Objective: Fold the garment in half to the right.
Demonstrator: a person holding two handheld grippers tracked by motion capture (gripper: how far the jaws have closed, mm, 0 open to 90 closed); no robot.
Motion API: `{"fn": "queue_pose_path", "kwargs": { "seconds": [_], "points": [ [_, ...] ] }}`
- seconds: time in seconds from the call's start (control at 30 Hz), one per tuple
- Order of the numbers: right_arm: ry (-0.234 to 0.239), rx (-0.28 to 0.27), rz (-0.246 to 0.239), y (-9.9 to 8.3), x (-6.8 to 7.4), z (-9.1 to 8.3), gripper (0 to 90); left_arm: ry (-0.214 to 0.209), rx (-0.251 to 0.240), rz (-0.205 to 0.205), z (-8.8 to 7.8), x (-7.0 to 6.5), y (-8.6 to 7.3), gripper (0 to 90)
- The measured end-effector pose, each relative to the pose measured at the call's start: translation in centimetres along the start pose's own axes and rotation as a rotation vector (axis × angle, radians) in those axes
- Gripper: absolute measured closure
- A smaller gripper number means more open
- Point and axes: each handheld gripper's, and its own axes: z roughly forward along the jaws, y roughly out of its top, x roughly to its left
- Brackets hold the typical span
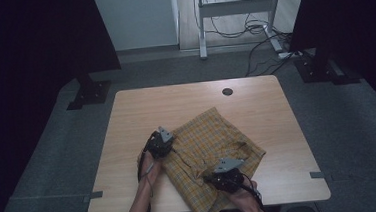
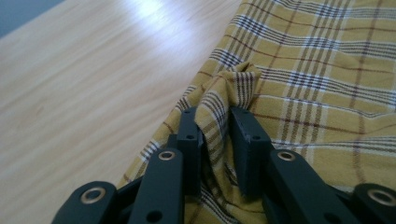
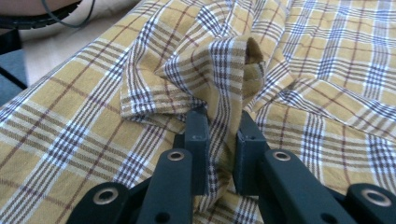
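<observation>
One yellow checked cloth, lying rumpled and partly folded across the near middle of the table, its nearest corner hanging past the near edge. Soft, thin and light by the look of it, probably woven cotton or similar. Limp enough to sag and crease wherever lifted, yet unlikely to slide out of a firm pinch. Nothing fragile about it. No stiffness to count on, so likely to droop between two holds and drag on the wood unless raised well clear.

Best taken at an edge, hem or corner, at two points well apart. A grab in mid-panel would probably mean bunching several layers at once.

Held at present in two places:
- **Left edge of the cloth, just beside bare wood:** a small raised ridge of fabric nipped by the left gripper, jaws nearly together with only that fold between them.
- **Nearer the person:** a thicker doubled hem, standing up like a cuff, caught the same way by the right gripper, jaws close-set and pressing on it.

From above, both hands low on the cloth and well apart. Beyond the table, grey floor and a desk frame with loose cables.
</observation>
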Motion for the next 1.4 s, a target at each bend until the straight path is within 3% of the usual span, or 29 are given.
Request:
{"fn": "queue_pose_path", "kwargs": {
  "seconds": [0.27, 0.43, 0.73, 0.8, 0.9, 1.1, 1.23, 1.4],
  "points": [
    [0.085, 0.004, -0.044, 1.1, 3.1, 2.4, 78.3, -0.026, -0.009, -0.103, -2.5, 2.7, -3.2, 75.3],
    [0.136, 0.003, -0.073, 2.0, 5.1, 4.1, 77.9, -0.023, 0.012, -0.139, -4.1, 4.3, -4.9, 75.5],
    [0.213, -0.001, -0.081, 3.1, 7.6, 6.2, 77.7, -0.044, -0.002, -0.237, -5.9, 6.5, -7.4, 76.2],
    [0.218, -0.003, -0.083, 3.3, 7.7, 6.3, 77.7, -0.032, -0.011, -0.218, -6.1, 6.5, -7.4, 77.2],
    [0.216, -0.021, -0.095, 3.7, 8.0, 5.8, 78.2, 0.011, -0.040, -0.141, -6.8, 6.3, -6.9, 79.6],
    [0.199, -0.106, -0.125, 5.7, 8.4, 3.3, 78.8, 0.086, -0.132, -0.063, -9.2, 6.4, -4.5, 80.9],
    [0.182, -0.171, -0.145, 7.5, 8.6, 1.1, 78.9, 0.126, -0.194, -0.040, -11.6, 6.8, -2.0, 80.8],
    [0.153, -0.223, -0.167, 9.4, 8.4, -1.9, 78.8, 0.141, -0.283, -0.030, -14.3, 7.2, 1.8, 80.7]
  ]
}}
